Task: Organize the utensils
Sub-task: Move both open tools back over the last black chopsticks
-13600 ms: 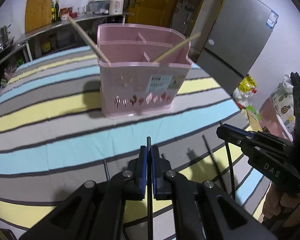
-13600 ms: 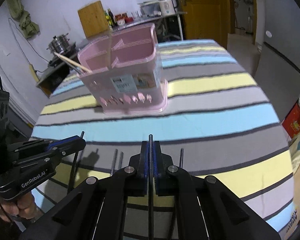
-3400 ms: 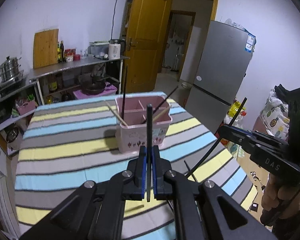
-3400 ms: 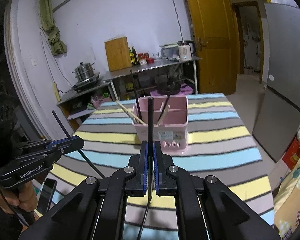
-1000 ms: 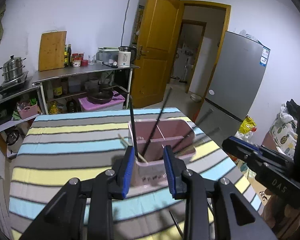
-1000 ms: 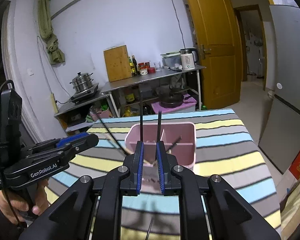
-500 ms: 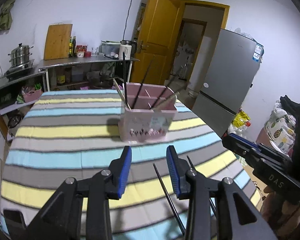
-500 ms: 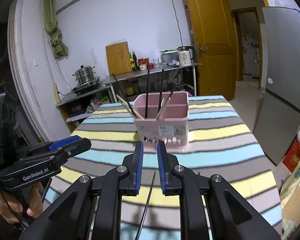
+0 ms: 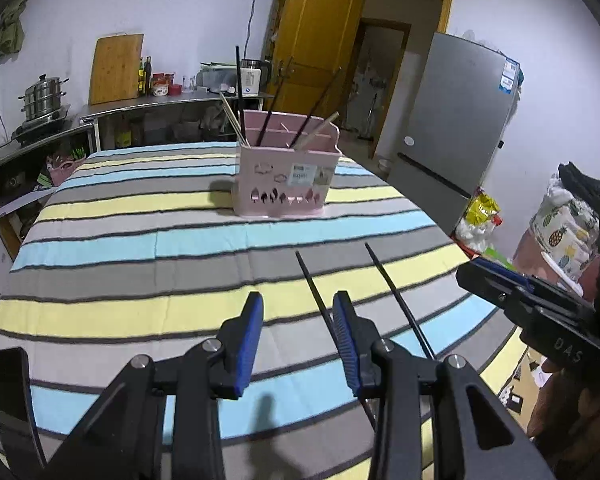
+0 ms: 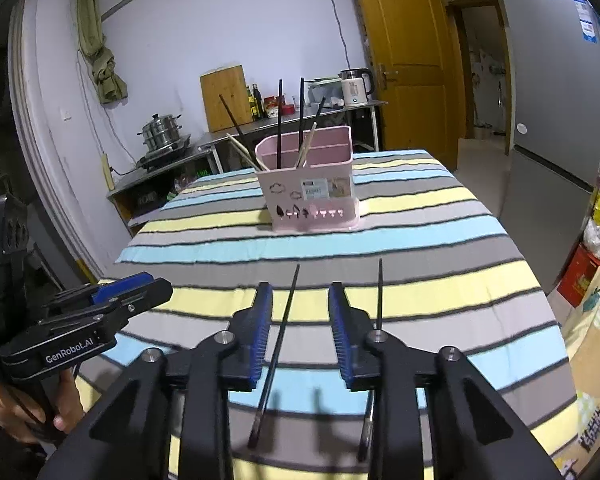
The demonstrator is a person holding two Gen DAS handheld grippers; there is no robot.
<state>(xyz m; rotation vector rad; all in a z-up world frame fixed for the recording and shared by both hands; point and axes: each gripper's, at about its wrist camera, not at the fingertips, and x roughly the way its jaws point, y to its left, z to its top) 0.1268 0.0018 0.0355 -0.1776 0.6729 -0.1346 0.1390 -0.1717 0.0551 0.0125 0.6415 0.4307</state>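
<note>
Fig.: both wrist views, after a deposit. Left hand-held gripper (image 9: 296, 320) w/ jaws spread, nothing between them; right hand-held gripper (image 10: 300, 312) likewise spread and empty; 3.4 s ago each was pinching a black chopstick, so both sticks have been released. Pink utensil holder (image 9: 286, 178) stands upright at the far middle of the striped desk (image 9: 140, 240); it now carries several black chopsticks plus lighter wooden ones, leaning at mixed angles; exact count per compartment can't be told. Both grippers have pulled back from over the holder to the near edge. Two black chopsticks remain flat on the desk: one (image 10: 278, 344) lies below the gap of the right gripper's jaws, untouched; the other (image 10: 376, 312) just to its right. Judged: task mostly done; approx. one more pick-and-drop per hand left.
</note>
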